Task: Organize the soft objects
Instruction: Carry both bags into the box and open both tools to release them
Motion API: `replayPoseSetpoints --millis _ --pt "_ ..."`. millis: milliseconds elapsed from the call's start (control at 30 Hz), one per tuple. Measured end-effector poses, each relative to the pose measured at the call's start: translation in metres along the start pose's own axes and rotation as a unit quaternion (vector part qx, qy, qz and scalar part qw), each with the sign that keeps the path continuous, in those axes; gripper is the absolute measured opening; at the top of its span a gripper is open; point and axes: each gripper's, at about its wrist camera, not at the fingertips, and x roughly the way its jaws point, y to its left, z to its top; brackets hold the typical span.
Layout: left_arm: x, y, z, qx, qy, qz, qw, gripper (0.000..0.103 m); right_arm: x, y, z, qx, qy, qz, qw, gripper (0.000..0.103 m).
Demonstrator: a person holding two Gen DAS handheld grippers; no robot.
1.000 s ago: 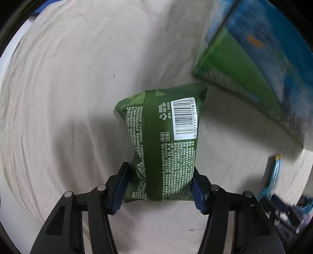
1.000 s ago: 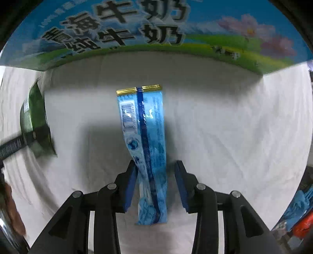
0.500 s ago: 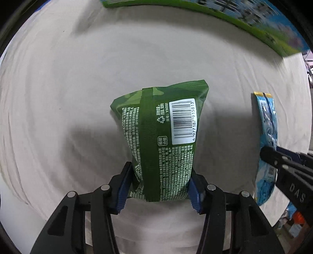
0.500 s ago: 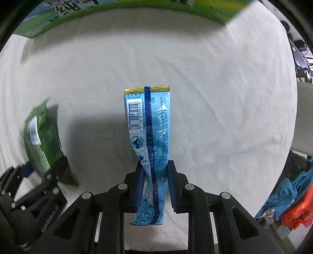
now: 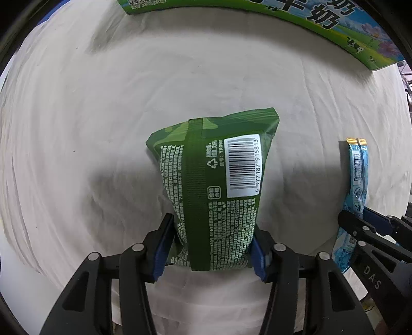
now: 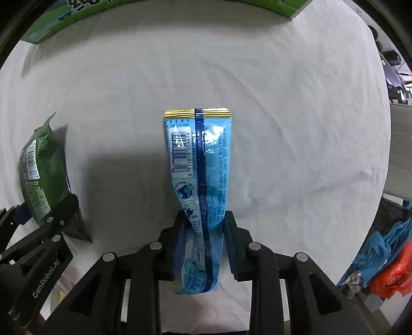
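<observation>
My left gripper [image 5: 209, 247] is shut on a green snack pack [image 5: 216, 185] with a white barcode label, held over the white cloth [image 5: 103, 128]. My right gripper [image 6: 204, 242] is shut on a blue snack pouch [image 6: 199, 180] with a gold top seal. In the left wrist view the blue pouch [image 5: 356, 180] and the right gripper [image 5: 360, 226] show at the right edge. In the right wrist view the green pack [image 6: 41, 172] and the left gripper [image 6: 43, 232] show at the left edge.
A large blue and green milk carton box [image 5: 283, 18] stands at the far side of the cloth; it also shows in the right wrist view [image 6: 64, 18]. Blue and red bags [image 6: 386, 265] lie beyond the cloth's right edge.
My right gripper has closed on the blue pouch. Both grippers have drawn back from the milk box, and the two packs now hang side by side.
</observation>
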Motion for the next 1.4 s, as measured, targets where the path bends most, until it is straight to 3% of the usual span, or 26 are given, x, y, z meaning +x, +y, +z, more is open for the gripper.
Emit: replayPoseSetpoints --millis 133,333,533,733,967,1133,1400 --pt "0.001 -0.003 -0.014 0.005 -0.009 0.002 0.9999 0.045 -0.010 -0.005 -0.002 -0.002 -0.002 0.012 1.000 0.014" --pt "-0.043 -0.011 -0.016 0.010 -0.044 -0.023 0.9987 0.044 -0.054 -0.011 -0.004 -0.005 -0.032 0.059 0.998 0.012" --pt "-0.121 -0.011 -0.004 0.018 -0.109 -0.055 0.9923 0.044 -0.125 -0.017 -0.002 -0.011 -0.083 0.105 0.991 0.012" --pt "-0.191 -0.006 0.032 0.035 -0.150 -0.076 0.9851 0.044 -0.209 -0.030 0.023 -0.017 -0.149 0.125 0.981 0.012" --pt "-0.216 -0.002 0.098 0.042 -0.174 -0.047 0.9827 0.044 -0.270 -0.060 0.075 0.003 -0.204 0.092 0.975 0.012" --pt "-0.209 0.008 0.146 0.033 -0.153 -0.048 0.9865 0.044 -0.273 -0.082 0.129 0.025 -0.195 0.069 0.978 0.012" --pt "-0.156 0.007 0.202 0.028 -0.082 -0.056 0.9947 0.044 -0.224 -0.099 0.205 0.050 -0.147 0.033 0.987 0.012"
